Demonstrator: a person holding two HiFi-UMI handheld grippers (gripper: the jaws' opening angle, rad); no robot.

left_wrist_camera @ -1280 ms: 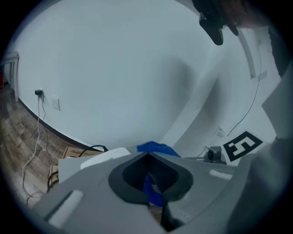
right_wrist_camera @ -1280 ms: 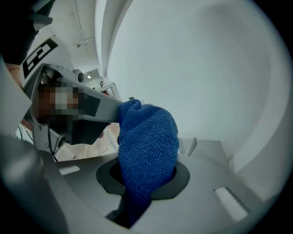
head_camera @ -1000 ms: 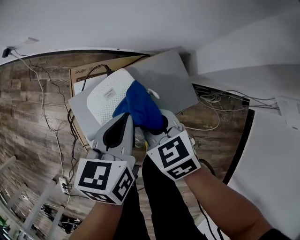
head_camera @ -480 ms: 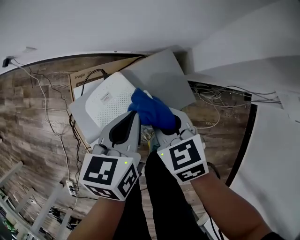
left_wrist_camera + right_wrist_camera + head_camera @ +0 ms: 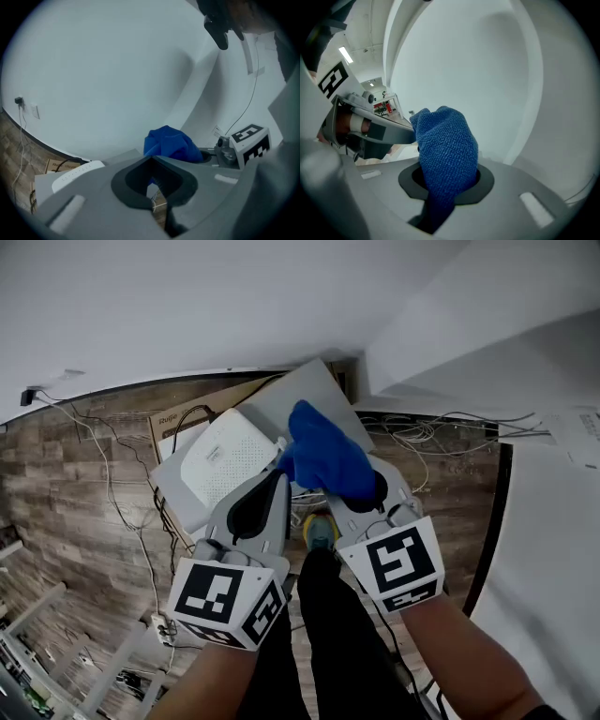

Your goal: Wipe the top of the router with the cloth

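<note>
1. Slid rightward off the white router (image 5: 220, 460), the blue cloth (image 5: 323, 454) now sits past its right edge.
2. Right hand-held gripper (image 5: 354, 486) clamps the cloth; left hand-held gripper (image 5: 267, 488) is closed and empty.
3. Router rests on a cardboard box (image 5: 172, 420).

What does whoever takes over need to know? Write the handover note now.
Left hand-held gripper: jaws together, empty, beside the white perforated plastic router.
Right hand-held gripper: clamped on the bunched blue textured cloth.
Cloth sits by the router's right edge, not on its top.
Done: cloth in grip.
To do: lay cloth on the top and wipe.
</note>
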